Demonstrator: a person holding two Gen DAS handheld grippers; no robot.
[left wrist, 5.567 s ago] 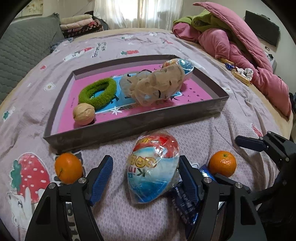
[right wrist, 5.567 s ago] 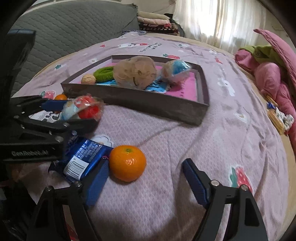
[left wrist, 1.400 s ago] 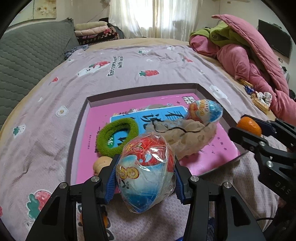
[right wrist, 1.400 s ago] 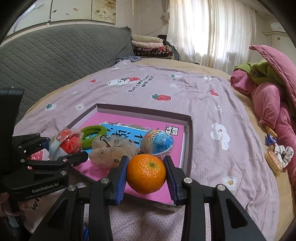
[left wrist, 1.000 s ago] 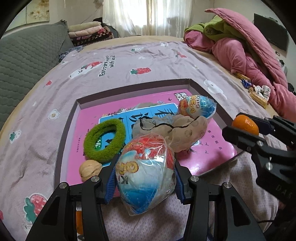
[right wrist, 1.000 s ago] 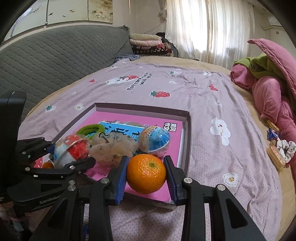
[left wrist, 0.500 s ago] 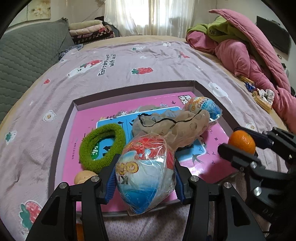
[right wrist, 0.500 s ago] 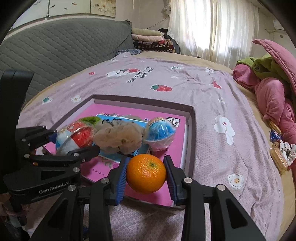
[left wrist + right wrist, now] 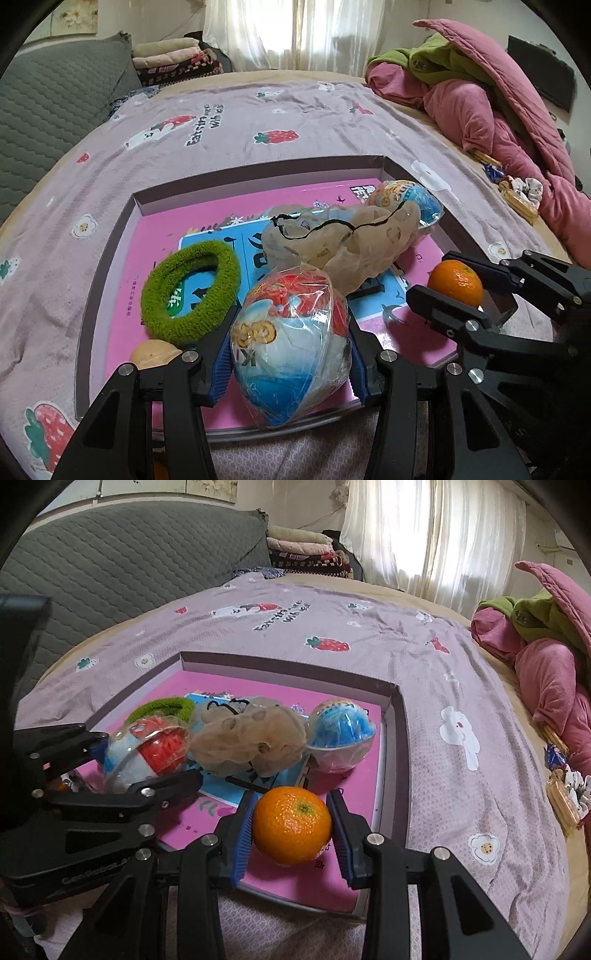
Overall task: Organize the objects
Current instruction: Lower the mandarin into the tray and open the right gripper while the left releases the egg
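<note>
My left gripper [image 9: 290, 352] is shut on a red and blue wrapped toy egg [image 9: 291, 343] and holds it over the near edge of the dark box [image 9: 258, 170] with a pink floor. My right gripper [image 9: 291, 825] is shut on an orange [image 9: 291, 825] and holds it over the box's near right corner; it also shows in the left wrist view [image 9: 456, 282]. In the box lie a green hair ring [image 9: 190, 290], a beige mesh pouch [image 9: 343, 240], a second wrapped egg [image 9: 410, 197] and a walnut [image 9: 153, 352].
The box rests on a pale purple strawberry-print bedsheet [image 9: 258, 110]. A pink and green quilt pile [image 9: 498, 96] lies at the far right, with small snacks [image 9: 517, 188] beside it. A grey headboard [image 9: 110, 565] and folded blankets [image 9: 306, 552] stand at the back.
Both grippers lifted their objects off the sheet and carried them forward over the box. In the last half second both moved a little further in and lower over the pink floor.
</note>
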